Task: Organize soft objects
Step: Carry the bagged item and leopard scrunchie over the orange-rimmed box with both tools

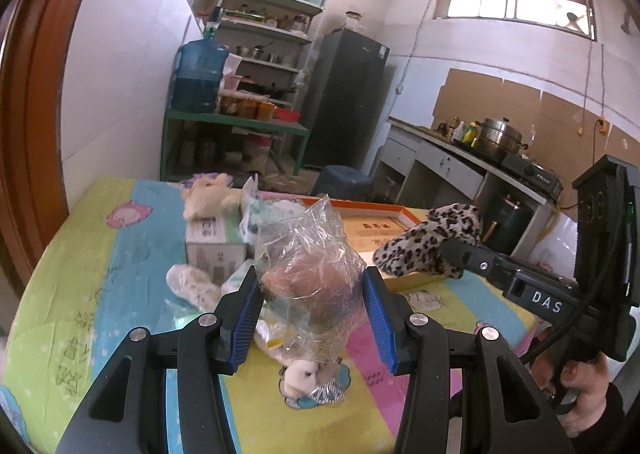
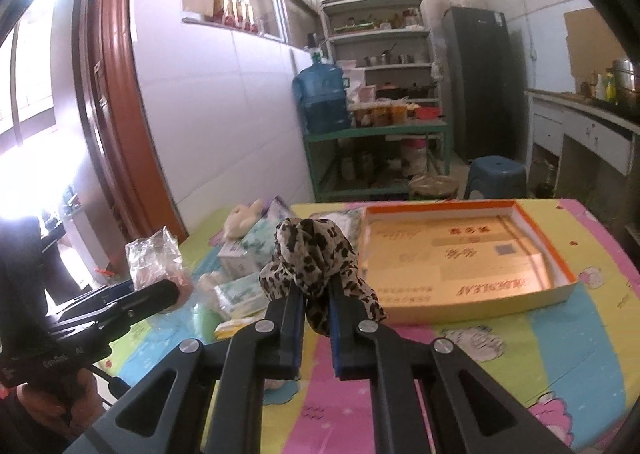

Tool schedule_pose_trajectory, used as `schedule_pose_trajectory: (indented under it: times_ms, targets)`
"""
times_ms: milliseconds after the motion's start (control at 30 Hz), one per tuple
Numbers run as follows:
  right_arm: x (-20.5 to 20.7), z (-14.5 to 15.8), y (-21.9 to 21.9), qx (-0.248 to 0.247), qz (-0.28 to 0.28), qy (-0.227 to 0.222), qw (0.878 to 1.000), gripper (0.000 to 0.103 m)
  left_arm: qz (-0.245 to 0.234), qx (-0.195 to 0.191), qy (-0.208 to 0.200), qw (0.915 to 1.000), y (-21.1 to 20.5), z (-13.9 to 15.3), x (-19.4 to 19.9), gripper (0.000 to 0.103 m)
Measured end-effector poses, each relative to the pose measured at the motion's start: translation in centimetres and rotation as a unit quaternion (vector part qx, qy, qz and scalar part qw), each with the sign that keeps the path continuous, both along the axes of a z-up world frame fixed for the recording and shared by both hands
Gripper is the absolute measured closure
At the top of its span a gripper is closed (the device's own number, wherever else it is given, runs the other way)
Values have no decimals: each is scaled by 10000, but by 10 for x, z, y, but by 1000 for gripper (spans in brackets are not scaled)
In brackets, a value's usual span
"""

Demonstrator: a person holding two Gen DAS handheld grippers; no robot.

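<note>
A: Start at the left claw (image 1: 312, 294). What has it got?

B: A crinkled clear bag (image 1: 308, 266) with something pinkish-brown inside. The blue pads (image 1: 249, 318) sit fairly wide apart, one on each side of the bag, pressing its sides. The bag is lifted above the counter (image 1: 100, 294).

A: And the right claw (image 2: 316, 306)?

B: Nearly closed, its fingers pinching a leopard cloth (image 2: 316, 258). The cloth bunches up above the fingertips and hangs down beside them. From the left wrist view the same cloth (image 1: 424, 242) is held up over the near edge of the tray (image 1: 404, 213).

A: What lies under the left claw?

B: A small plush toy (image 1: 304, 378) on the counter, just below the bag. Behind it a white box (image 1: 212, 246), with a cream plush (image 1: 208, 193) on top and a pale spotted soft item (image 1: 192, 286) in front, touching the box.

A: And round the right claw?

B: To its right the shallow tray (image 2: 556, 250) with an orange rim, flat on the patterned counter cover. To its left, tissue packs (image 2: 240, 290) and the box (image 2: 236, 258), near each other. The bag (image 2: 156, 258) shows farther left, in the other claw.

A: Beyond the counter?

B: A blue stool (image 2: 496, 173), a green shelf (image 2: 376, 129) bearing a water jug (image 2: 320, 97), and a dark fridge (image 2: 480, 77).
</note>
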State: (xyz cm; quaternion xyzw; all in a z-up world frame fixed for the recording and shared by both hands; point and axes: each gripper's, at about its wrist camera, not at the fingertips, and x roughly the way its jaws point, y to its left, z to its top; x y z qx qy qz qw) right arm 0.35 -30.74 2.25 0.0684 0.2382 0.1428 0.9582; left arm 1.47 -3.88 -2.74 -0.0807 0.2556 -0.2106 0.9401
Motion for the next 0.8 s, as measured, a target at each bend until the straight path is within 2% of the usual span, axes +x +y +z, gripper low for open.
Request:
schedule_pose_trajectory:
  times_ms: [233, 567, 800]
  targets:
    - [10, 11, -38, 12, -360, -179, 9992, 92, -179, 136, 5, 9997, -29, 13, 22, 52]
    - [30, 12, -92, 21, -728, -214, 9971, 92, -499, 234, 75, 9985, -92, 27, 71, 52]
    - [53, 3, -127, 177, -909, -155, 9956, 92, -430, 317, 131, 9985, -129, 25, 108, 52]
